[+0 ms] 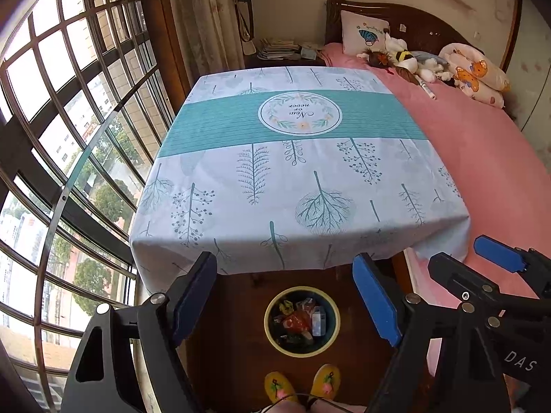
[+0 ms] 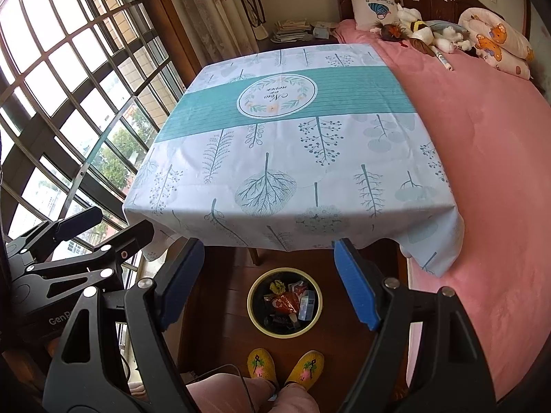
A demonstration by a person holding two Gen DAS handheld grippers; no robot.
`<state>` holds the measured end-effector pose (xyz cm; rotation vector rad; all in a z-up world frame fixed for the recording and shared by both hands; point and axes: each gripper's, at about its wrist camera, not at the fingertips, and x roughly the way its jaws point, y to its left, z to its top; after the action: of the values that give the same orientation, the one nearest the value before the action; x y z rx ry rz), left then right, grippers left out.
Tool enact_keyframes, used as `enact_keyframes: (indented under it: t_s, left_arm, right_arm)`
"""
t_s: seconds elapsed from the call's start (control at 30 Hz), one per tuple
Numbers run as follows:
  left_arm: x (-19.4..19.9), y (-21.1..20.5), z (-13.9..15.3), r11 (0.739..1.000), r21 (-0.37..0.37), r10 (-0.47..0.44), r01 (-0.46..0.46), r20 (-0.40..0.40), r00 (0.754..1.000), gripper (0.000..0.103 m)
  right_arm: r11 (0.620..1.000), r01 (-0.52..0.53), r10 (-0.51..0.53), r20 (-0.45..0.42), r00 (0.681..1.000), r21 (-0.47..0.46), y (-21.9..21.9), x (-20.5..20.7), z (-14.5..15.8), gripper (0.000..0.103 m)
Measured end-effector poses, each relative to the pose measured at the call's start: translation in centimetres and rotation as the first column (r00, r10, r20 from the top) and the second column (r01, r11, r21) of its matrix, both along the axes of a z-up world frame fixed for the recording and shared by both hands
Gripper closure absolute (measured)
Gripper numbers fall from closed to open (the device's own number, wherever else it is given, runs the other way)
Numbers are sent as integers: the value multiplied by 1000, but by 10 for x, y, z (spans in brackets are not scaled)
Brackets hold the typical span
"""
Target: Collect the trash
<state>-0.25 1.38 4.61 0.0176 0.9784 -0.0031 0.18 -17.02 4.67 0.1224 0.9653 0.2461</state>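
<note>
A round bin with a yellow rim (image 1: 268, 330) stands on the wooden floor in front of the table; it also shows in the right wrist view (image 2: 250, 313). Several wrappers and a small white box (image 1: 318, 320) lie inside it, with a red wrapper (image 2: 287, 303) on top. My left gripper (image 1: 287, 296) is open and empty, held above the bin. My right gripper (image 2: 268, 280) is open and empty, also above the bin. The right gripper shows at the right of the left wrist view (image 1: 475, 268). The left gripper shows at the left of the right wrist view (image 2: 103, 227).
A table under a white and teal tablecloth (image 1: 292, 172) stands ahead, bare on top. A bed with a pink cover (image 1: 482, 158), pillows and soft toys lies to the right. A barred window (image 1: 69, 120) is on the left. The person's yellow slippers (image 2: 286, 368) stand by the bin.
</note>
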Motion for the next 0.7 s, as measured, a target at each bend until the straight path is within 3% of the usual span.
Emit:
enact_keyframes:
  t_s: [0.7]
  left_arm:
    - [14, -3, -17, 1000, 19, 25, -24, -43, 999, 20]
  right_arm:
    - [1000, -14, 15, -35, 999, 6, -1, 16, -17, 27]
